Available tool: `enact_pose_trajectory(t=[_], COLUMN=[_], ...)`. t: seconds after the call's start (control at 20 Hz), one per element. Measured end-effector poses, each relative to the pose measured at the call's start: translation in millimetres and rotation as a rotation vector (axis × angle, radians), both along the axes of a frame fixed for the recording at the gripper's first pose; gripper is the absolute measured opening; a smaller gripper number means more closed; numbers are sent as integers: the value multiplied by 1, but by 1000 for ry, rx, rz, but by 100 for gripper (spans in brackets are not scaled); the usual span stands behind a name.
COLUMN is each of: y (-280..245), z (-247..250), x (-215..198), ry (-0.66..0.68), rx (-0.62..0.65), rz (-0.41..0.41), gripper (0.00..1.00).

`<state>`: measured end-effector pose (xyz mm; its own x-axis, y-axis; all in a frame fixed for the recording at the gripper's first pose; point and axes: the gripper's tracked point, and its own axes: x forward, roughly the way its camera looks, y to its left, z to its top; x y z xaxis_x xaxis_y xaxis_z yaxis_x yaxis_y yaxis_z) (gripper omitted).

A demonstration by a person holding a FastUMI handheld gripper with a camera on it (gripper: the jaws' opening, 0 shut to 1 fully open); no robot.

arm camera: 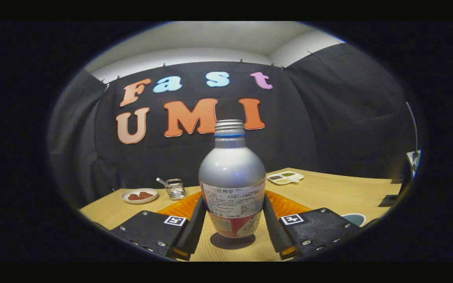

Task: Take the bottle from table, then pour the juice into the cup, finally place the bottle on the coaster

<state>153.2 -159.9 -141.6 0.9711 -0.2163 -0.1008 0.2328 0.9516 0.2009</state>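
A silver metal bottle (230,169) with a threaded uncapped neck, a white label and a red base stands upright between my two fingers. My gripper (233,206) is shut on it, both black fingers (195,224) pressing the label's sides. A dark shadow lies on the wood right under its base; I cannot tell whether it still touches the table. Just behind the bottle lies the ribbed orange coaster (289,206), partly hidden by it. The rim of a pale blue-grey cup (353,218) peeks out beyond my right finger block.
The wooden table (328,192) runs back to the black cloth wall. Far left sit a white plate (139,195) with reddish-brown pieces and a small metal wire holder (175,188). A white divided dish (285,177) lies far right of the bottle.
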Motion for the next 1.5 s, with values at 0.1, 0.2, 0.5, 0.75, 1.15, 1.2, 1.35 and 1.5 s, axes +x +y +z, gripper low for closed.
enact_pose_trajectory(t=[0.1, 0.2, 0.5, 0.75, 1.15, 1.2, 1.35, 1.5], y=[8, 21, 43, 46, 41, 39, 43, 50], z=[-13, -25, -66, -79, -65, -56, -22, 16], x=[6, 12, 24, 25, 5, 0, -16, -39], ry=[56, 106, 216, 245, 166, 150, 91, 35], rx=[-56, -107, -125, -142, -86, -84, -93, -135], rz=[22, 59, 172, 201, 194, 185, 191, 199], gripper=[72, 72, 72, 74, 98, 97, 97, 97])
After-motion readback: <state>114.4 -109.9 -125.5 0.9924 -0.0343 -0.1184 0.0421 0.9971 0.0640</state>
